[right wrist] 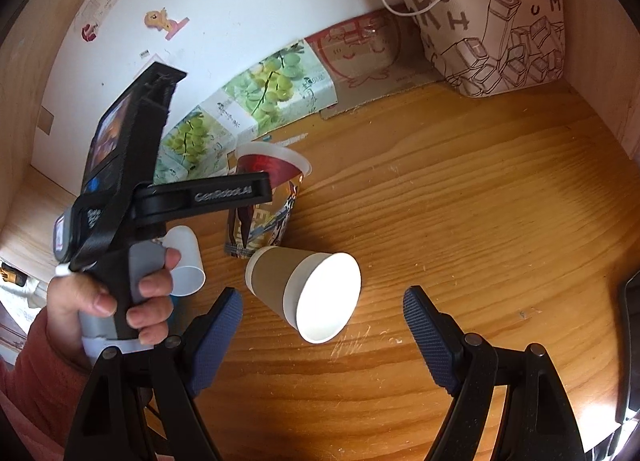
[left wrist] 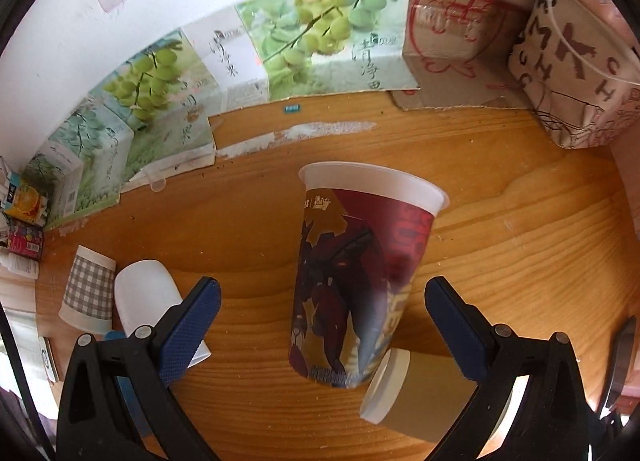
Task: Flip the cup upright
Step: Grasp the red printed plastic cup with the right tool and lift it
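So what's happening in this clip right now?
A person holds tongs in each hand over a wooden table strewn with cups. The tall printed cup already stands upright between the open left tongs. The brown paper cup lies on its side ahead of the open right tongs; neither grips anything.

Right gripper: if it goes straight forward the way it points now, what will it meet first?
Probably the brown paper cup, lying on its side on the wooden table. It sits just ahead of the open right gripper, slightly left of centre. Depth is unclear, so the fingers might pass above it.
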`<action>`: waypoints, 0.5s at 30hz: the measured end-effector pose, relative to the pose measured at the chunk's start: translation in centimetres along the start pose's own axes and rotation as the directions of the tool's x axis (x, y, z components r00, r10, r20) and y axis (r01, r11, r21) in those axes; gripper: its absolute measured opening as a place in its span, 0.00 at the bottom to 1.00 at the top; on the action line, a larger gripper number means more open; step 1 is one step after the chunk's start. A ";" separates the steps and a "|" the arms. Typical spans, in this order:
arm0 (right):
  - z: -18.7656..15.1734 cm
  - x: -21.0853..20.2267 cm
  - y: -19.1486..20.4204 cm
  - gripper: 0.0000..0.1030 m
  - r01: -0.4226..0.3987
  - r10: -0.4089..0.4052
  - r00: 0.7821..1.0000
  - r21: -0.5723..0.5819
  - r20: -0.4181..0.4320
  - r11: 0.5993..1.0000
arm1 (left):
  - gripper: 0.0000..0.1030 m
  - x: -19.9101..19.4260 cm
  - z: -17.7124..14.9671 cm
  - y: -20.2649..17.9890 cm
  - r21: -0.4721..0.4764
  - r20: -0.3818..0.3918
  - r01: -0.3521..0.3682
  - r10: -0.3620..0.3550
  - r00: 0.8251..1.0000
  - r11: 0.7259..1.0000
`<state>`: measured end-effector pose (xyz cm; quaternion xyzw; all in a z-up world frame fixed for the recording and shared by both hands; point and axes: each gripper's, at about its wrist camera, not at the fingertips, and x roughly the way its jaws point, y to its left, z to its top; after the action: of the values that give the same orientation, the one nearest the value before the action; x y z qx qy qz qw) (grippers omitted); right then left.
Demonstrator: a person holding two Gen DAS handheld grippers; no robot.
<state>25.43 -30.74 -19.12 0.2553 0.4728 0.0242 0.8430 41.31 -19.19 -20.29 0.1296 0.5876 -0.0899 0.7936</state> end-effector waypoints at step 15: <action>0.0 2.9 1.3 0.81 -0.031 0.026 0.998 -0.086 -0.058 0.996 | 0.73 2.1 1.4 -0.5 0.014 -0.050 0.067 -0.066 0.997 0.998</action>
<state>27.29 -28.75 -20.79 0.2243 0.4914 0.0641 0.8391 43.09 -20.10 -22.00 0.1185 0.6102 -0.1177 0.7744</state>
